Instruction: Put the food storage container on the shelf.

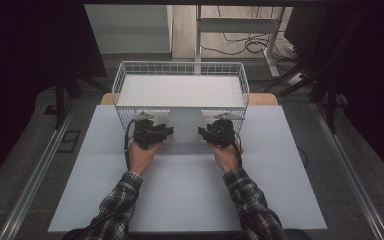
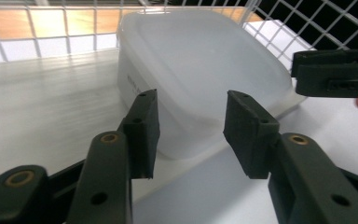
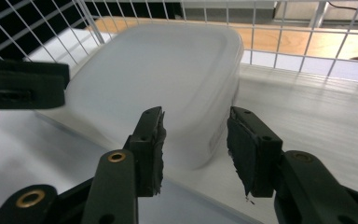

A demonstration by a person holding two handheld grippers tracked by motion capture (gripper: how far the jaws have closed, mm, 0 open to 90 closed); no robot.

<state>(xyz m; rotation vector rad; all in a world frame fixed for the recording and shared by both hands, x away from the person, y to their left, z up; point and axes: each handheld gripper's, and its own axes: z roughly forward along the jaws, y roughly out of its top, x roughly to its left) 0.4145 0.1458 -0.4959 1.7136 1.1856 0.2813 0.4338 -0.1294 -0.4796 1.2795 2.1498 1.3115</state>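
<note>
White container (image 1: 184,124): apparently tilted, against wire basket (image 1: 181,67) front. Left gripper (image 1: 161,132), right gripper (image 1: 206,132): flanking container, both jaws released

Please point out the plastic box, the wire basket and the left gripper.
plastic box (image 2: 205,70), left gripper view, its flat top.
wire basket (image 1: 180,65), high view, its far rim.
left gripper (image 2: 191,126), left gripper view, between its open jaws.

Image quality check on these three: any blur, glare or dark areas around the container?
High view: dark vignetted edges, evenly lit table, the translucent container washes out against it. Left gripper view: container soft and hazy, basket floor streaked, the left hand-held gripper pads sharp. Right gripper view: same haze on the container, bright wood behind the wires, right hand-held gripper in focus.
</note>
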